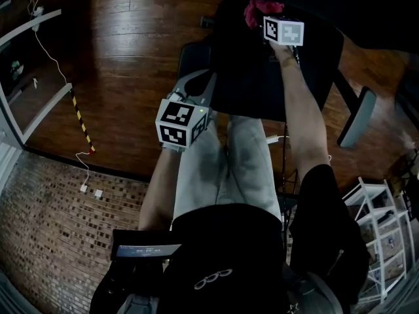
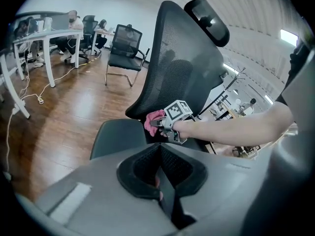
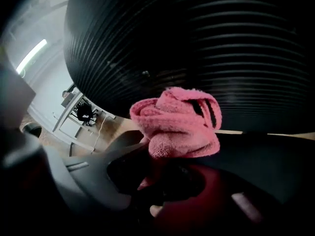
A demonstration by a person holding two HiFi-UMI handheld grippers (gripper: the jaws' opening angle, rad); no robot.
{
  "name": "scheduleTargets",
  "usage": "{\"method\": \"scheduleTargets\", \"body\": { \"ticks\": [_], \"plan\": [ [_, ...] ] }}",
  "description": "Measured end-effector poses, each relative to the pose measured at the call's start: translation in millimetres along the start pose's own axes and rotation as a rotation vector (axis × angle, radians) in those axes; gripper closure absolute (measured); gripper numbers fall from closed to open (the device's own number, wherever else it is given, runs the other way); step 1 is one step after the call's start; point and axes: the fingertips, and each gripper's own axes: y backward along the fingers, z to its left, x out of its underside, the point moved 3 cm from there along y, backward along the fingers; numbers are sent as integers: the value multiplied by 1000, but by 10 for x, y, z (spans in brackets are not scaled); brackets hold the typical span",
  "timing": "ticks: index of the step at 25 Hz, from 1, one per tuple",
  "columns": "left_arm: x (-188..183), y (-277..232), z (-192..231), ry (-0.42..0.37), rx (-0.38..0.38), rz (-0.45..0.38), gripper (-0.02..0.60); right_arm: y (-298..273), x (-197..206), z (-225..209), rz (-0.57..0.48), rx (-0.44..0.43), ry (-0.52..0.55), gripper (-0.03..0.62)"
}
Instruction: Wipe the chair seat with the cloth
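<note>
— Right gripper (image 3: 153, 167): what is recorded?

— Its jaws are clamped on a pink cloth (image 3: 176, 126). The cloth is bunched into a loose wad and sticks out past the jaw tips. A fold at its lower left is pinched between them.

— Where is the cloth placed relative to the chair?

— In the head view the cloth (image 1: 260, 10) is seen at the far end of the dark chair seat (image 1: 262, 84), just ahead of the right gripper (image 1: 267, 18). From the left gripper view the cloth (image 2: 153, 121) is seen low against the foot of the mesh backrest (image 2: 182, 58), over the rear of the chair seat (image 2: 118, 134). In the right gripper view the ribbed backrest (image 3: 197, 43) fills the background close behind the wad. Contact between cloth and seat cannot be confirmed from any view.

— And the left gripper (image 2: 160, 177)?

— Its jaws are pressed together, and nothing is found between them. It is held at the near left edge of the seat (image 1: 196, 84), well apart from the cloth and pointed toward it.

— Anything else noted?

— The right arm is stretched forward over the seat. A wooden floor (image 1: 124, 51) is seen around the chair.
</note>
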Motion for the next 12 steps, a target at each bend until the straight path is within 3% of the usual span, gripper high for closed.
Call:
{"method": "scheduleTargets", "body": {
  "ticks": [8, 12],
  "plan": [
    [-17, 72, 80, -26, -44, -13, 588, 635, 255, -1050, 10, 203, -71, 530],
    [-12, 14, 120, -25, -55, -7, 588, 875, 347, -1512, 12, 265, -99, 530]
  ]
}}
